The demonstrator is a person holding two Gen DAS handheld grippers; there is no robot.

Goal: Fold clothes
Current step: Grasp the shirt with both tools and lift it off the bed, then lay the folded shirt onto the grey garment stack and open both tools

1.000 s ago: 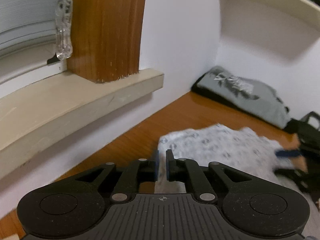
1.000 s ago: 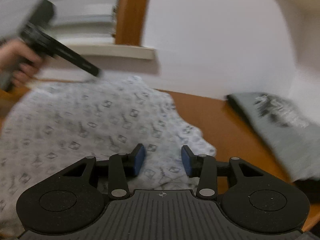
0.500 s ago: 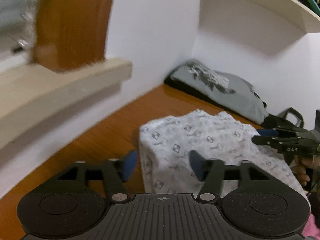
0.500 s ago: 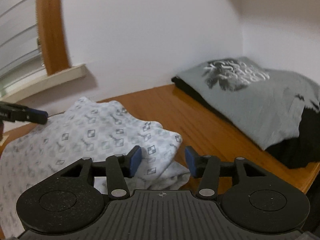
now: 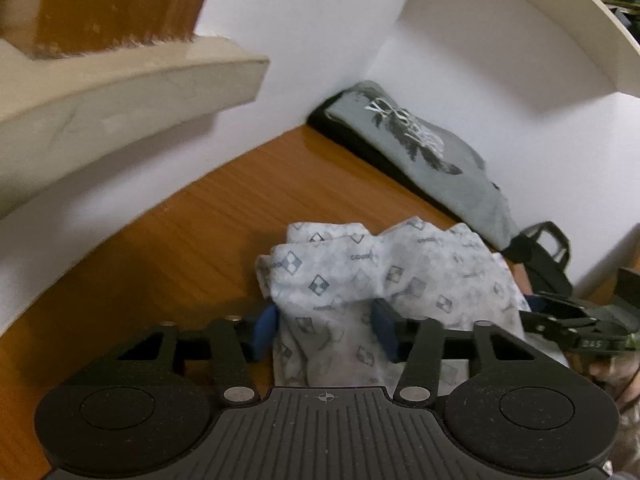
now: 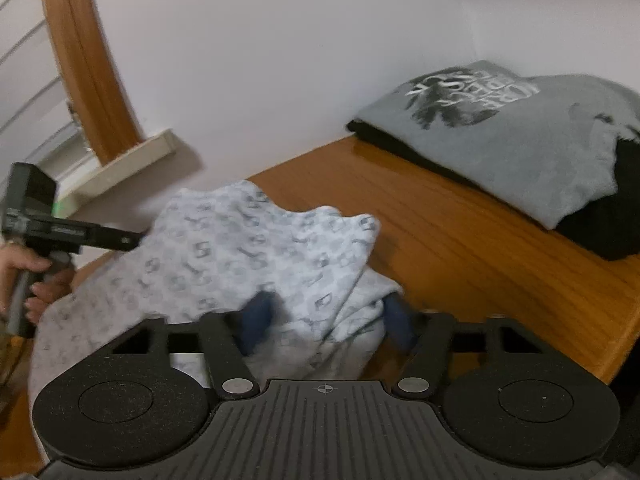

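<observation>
the patterned cloth (image 5: 372,280) lies bunched on the wooden worktop (image 5: 192,240) (a grey shirt (image 5: 432,160) sits behind), a fold between the closing left tongs (image 5: 326,330) and between the right tongs (image 6: 326,320), which stand spread

Place: a room in a home.
Table: a brown wooden table (image 5: 224,216) under the tool, in a white corner.
Window: a wood frame (image 6: 76,60) and a cream sill (image 5: 120,80), ahead and left.
Shelf: a white shelf (image 5: 560,12) with books, up on the right.
Clothes: a folded grey shirt (image 6: 520,128) ahead; a patterned white cloth (image 5: 360,280) close in front.
</observation>
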